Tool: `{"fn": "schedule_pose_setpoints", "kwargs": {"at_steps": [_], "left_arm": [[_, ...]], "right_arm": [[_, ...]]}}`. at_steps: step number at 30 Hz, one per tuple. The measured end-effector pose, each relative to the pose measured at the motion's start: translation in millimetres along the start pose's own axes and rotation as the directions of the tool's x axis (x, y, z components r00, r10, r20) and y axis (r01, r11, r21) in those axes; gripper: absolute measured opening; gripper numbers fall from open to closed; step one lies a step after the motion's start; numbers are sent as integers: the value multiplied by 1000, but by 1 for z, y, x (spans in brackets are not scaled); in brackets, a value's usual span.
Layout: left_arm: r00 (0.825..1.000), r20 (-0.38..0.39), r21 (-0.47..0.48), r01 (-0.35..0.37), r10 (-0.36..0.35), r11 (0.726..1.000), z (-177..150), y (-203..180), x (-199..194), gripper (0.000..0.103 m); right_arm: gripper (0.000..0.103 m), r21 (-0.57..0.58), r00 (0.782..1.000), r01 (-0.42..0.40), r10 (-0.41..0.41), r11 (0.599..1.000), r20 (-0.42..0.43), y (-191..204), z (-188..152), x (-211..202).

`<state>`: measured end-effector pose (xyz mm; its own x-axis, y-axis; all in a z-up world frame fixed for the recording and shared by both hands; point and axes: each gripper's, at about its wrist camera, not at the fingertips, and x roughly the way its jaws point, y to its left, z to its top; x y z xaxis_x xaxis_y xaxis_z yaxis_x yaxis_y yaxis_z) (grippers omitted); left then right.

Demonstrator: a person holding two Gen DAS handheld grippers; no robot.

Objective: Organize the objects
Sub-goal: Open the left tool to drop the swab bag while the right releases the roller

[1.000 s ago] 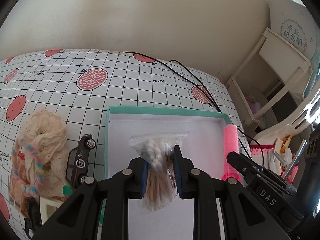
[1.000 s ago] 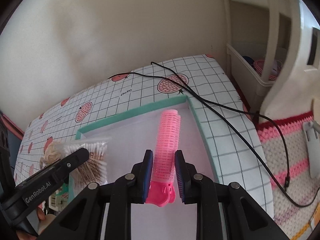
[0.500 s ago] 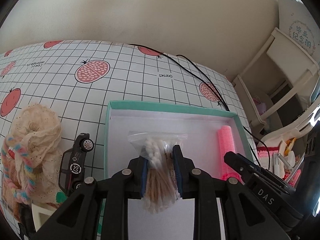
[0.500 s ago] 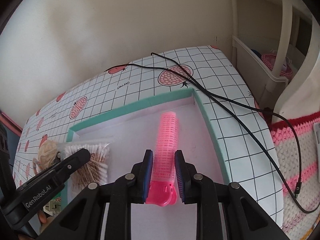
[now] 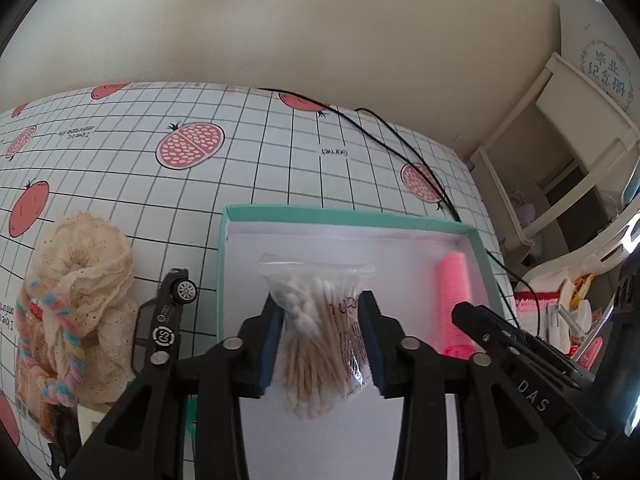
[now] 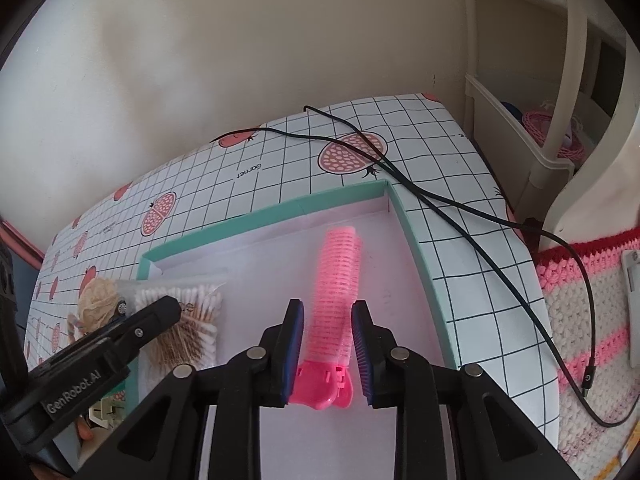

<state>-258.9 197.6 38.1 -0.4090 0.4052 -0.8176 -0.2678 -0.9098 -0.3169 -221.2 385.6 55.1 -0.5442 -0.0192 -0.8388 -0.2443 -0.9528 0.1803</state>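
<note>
A teal-rimmed box (image 5: 340, 213) with a white floor lies on the gridded tablecloth. A clear zip bag of cotton swabs (image 5: 316, 340) rests on the box floor between the fingers of my left gripper (image 5: 319, 300), which is open with a gap on each side of the bag. A pink hair roller (image 6: 338, 280) lies along the box's right wall (image 6: 420, 256), and my right gripper (image 6: 327, 305) is shut on its lower part, just above the pink clip end. The roller (image 5: 452, 292) and the bag (image 6: 188, 320) each show in the other wrist view too.
Left of the box stand a black toy car (image 5: 164, 320) and a cream lace scrunchie (image 5: 84, 264) with a rainbow braid. A black cable (image 5: 400, 148) runs past the box's far right corner. A white shelf (image 5: 560, 140) and a pink crocheted mat (image 6: 580, 320) are to the right.
My left gripper's fingers have spread apart and let go of the swab bag, which now rests in the box. Both grippers have come lower over the box; the right still grips the roller.
</note>
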Motion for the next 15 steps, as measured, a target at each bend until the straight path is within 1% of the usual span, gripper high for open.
{"fn": "schedule_pose_setpoints", "kwargs": {"at_steps": [4, 8, 10, 12, 15], "left_arm": [[1000, 25, 15, -9, 8, 1000, 6, -4, -17, 42], [997, 70, 27, -19, 17, 999, 13, -9, -36, 43], [996, 91, 35, -30, 27, 999, 15, -10, -43, 45], [993, 111, 39, -49, 45, 998, 16, -11, -48, 51], [991, 113, 46, -81, 75, 996, 16, -10, -48, 52]], "right_arm": [[28, -10, 1000, 1, -1, 1000, 23, 5, 4, -12], [28, -6, 999, -7, 7, 1000, 51, 8, 9, -29], [28, -6, 998, -9, 9, 1000, 59, 9, 11, -33], [28, -11, 998, -5, 6, 1000, 59, 11, 10, -35], [28, -15, 999, 7, -6, 1000, 50, 11, 9, -32]]}}
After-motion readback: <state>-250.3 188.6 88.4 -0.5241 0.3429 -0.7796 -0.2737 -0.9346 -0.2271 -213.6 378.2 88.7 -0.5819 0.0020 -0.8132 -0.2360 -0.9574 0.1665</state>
